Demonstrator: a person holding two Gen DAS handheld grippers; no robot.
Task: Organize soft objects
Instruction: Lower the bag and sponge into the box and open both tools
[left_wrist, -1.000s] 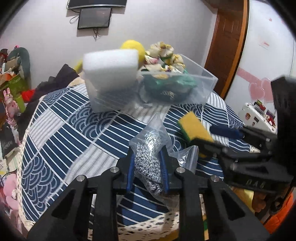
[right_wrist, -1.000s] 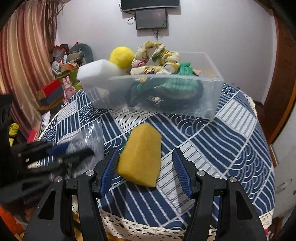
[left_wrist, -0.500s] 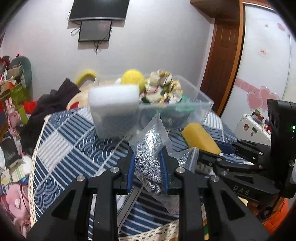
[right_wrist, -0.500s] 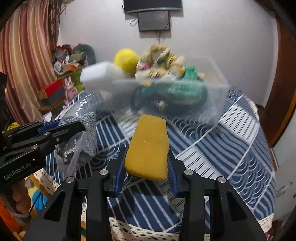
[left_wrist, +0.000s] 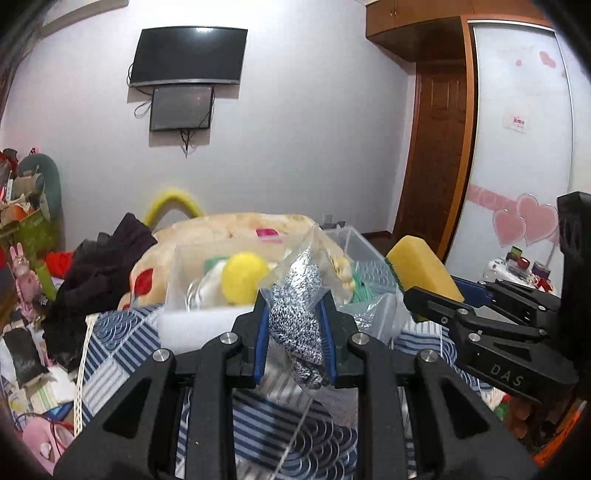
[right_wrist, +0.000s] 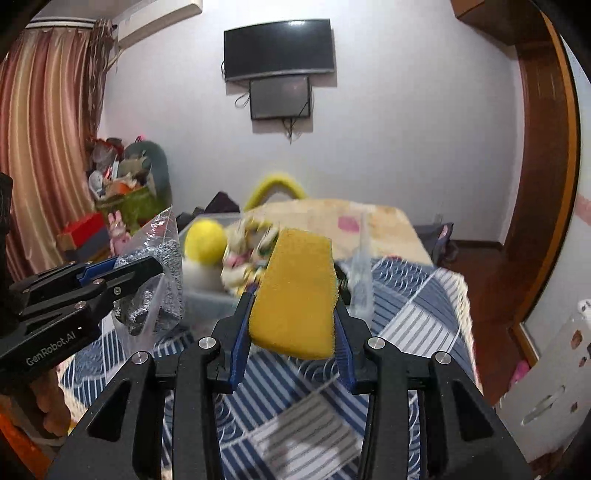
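We have lifted both items off the bench: left tool (left_wrist: 295, 332) pinching the bagged scourer (left_wrist: 299, 314), right tool (right_wrist: 293, 325) pinching the yellow sponge (right_wrist: 295, 291), both now nearing the clear bin (left_wrist: 364, 245).

Left gripper (left_wrist: 295, 325) closed, blue pads clamping bagged grey knit item (left_wrist: 299, 314) between them, raised above the table's near edge. Right gripper (right_wrist: 293, 314) closed on yellow sponge (right_wrist: 295, 291), sponge tilted up out of the fingers, also raised off the table. Both grippers side by side, near each other, pointing the same way. Bare hand (right_wrist: 48, 398) partly visible under left gripper body in right wrist view.
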